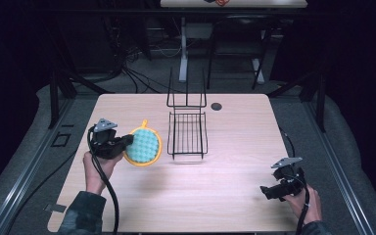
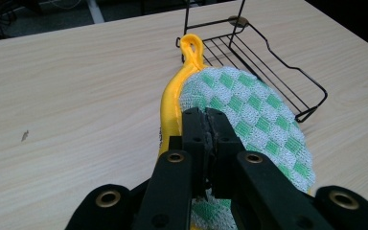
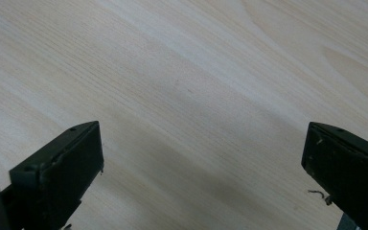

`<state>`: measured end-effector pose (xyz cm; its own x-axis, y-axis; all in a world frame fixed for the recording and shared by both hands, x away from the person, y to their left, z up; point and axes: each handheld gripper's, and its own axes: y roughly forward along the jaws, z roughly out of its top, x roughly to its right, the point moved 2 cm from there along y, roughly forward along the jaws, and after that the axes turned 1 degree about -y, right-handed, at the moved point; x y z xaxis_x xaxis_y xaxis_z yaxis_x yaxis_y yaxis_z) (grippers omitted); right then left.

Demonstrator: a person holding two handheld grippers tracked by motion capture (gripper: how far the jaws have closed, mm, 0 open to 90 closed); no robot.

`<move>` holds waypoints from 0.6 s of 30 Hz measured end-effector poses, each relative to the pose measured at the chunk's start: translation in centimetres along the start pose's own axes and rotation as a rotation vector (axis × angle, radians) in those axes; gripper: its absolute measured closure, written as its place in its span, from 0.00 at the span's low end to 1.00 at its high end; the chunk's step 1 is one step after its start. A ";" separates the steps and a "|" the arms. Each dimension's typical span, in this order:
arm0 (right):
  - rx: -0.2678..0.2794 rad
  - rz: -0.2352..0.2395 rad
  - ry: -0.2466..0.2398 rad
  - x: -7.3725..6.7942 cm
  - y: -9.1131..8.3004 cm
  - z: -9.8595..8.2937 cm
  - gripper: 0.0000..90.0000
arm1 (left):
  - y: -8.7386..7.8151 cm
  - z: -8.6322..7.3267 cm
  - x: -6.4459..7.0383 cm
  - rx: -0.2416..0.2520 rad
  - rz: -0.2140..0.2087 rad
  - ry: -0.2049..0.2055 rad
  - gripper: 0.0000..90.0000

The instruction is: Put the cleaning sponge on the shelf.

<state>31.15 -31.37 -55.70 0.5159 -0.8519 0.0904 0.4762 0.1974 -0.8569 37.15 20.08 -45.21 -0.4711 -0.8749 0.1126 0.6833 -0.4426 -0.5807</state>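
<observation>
A round pot holder [image 1: 144,145] with a green-and-white checked face, a yellow rim and a yellow hanging loop is held up off the table at the left. My left gripper [image 1: 128,140] is shut on its edge; in the left gripper view the jaws [image 2: 206,125] pinch the pot holder [image 2: 249,112] with the loop pointing away. A black wire rack [image 1: 188,132] stands just right of it at the table's middle. My right gripper [image 1: 264,192] sits low near the front right, open, its fingers [image 3: 72,158] wide apart over bare wood with nothing between them.
The light wooden table [image 1: 225,196] has a small dark round spot [image 1: 216,106] behind the rack. The rack's tall wire back [image 1: 186,93] rises at its far end. Another desk and cables stand in the dark beyond the table.
</observation>
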 end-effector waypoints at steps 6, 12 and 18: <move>0.006 -0.004 -0.006 -0.1 0.0 0.1 0.00 | 0.4 1.2 0.4 -0.005 -0.007 0.025 0.98; 0.009 -0.009 0.005 0.1 -0.2 -0.1 0.00 | 0.8 2.1 0.9 0.006 -0.012 0.032 0.98; 0.002 -0.005 -0.003 -0.1 -0.1 -0.1 0.00 | 1.0 3.0 1.4 0.024 -0.016 0.040 0.98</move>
<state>31.00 -31.36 -55.71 0.5155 -0.8515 0.0956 0.4802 0.1947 -0.8553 38.83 17.81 -43.26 -0.5035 -0.8593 0.0895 0.6883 -0.4616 -0.5596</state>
